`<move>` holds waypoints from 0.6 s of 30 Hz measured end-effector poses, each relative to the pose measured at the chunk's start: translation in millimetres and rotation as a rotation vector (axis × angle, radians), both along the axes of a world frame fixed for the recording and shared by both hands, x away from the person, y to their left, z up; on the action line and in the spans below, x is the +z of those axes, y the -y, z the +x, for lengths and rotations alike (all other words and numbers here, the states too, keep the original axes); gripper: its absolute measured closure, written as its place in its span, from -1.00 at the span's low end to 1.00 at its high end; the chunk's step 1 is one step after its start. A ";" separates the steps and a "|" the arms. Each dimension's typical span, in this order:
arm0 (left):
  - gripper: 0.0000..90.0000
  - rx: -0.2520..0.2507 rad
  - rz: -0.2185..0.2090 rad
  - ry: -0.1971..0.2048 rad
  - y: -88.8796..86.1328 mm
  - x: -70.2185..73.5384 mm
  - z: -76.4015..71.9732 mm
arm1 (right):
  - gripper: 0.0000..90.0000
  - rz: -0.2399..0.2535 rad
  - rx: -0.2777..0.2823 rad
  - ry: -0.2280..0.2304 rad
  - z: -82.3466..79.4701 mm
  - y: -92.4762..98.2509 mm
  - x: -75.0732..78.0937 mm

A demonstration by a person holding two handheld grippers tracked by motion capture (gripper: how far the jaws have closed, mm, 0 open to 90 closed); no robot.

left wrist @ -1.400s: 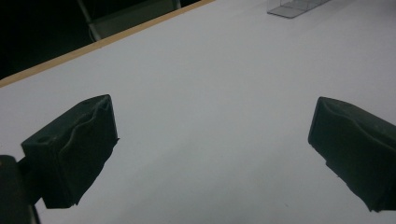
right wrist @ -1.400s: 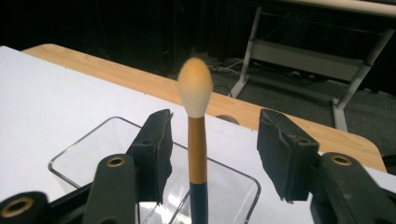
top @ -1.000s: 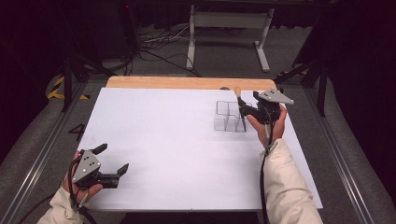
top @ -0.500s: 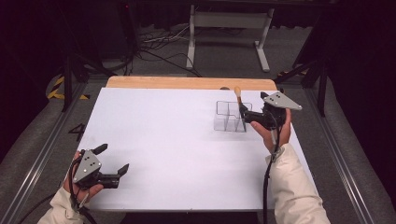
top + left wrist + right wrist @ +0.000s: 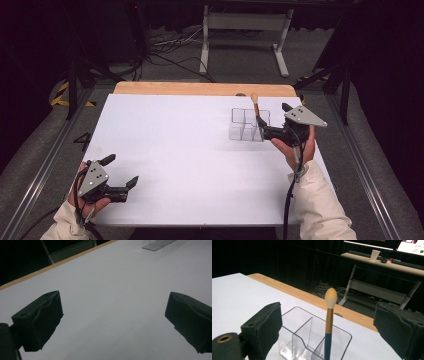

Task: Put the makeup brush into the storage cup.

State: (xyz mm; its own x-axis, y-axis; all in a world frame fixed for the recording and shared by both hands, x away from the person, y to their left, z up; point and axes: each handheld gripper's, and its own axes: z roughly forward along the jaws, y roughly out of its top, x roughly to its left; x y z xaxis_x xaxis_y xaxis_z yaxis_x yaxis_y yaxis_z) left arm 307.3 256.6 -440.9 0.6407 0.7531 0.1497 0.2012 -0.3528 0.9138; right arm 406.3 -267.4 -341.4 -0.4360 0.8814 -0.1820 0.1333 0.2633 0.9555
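A makeup brush (image 5: 329, 322) stands nearly upright in a clear plastic organizer (image 5: 297, 340), bristles up. Its pale, rounded tip tops a gold ferrule and a dark blue handle, and it leans slightly in one of the divided compartments. In the high view the organizer (image 5: 243, 125) sits on the white table's far right part, near the wooden edge, with the brush (image 5: 256, 107) at its right side.

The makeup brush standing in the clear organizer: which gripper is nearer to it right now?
Right. The right gripper sits just beside the makeup brush, jaws open and apart from it. The left gripper rests at the table's near left corner, far off.
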 end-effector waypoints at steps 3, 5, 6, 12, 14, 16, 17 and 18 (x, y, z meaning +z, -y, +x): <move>-0.95 0.000 0.002 0.002 0.0 0.1 0.2 | -0.80 0.000 0.009 0.006 -5.1 0.8 -1.2; -0.95 -0.002 0.003 0.000 0.2 0.0 0.0 | -0.80 -0.007 0.008 0.007 -8.1 1.0 -3.1; -0.95 0.001 0.005 0.001 0.3 0.1 -0.2 | -0.80 -0.007 0.016 0.005 -9.5 1.0 -4.2; -0.95 -0.001 0.003 -0.001 0.9 0.0 -0.3 | -0.80 -0.031 0.025 0.013 -19.1 0.2 -9.8; -0.95 -0.006 0.006 0.002 0.8 0.1 -0.4 | -0.80 -0.042 0.036 0.014 -22.3 -0.8 -11.7; -0.95 -0.003 0.007 0.002 1.0 0.2 -0.5 | -0.80 -0.052 0.042 0.018 -25.9 -1.9 -13.7; -0.95 -0.005 0.006 0.001 1.2 0.2 -0.5 | -0.80 -0.055 0.045 0.021 -27.8 -2.3 -14.5; -0.95 -0.004 0.010 0.000 1.4 0.1 -0.5 | -0.80 -0.054 0.049 0.024 -29.6 -2.6 -15.4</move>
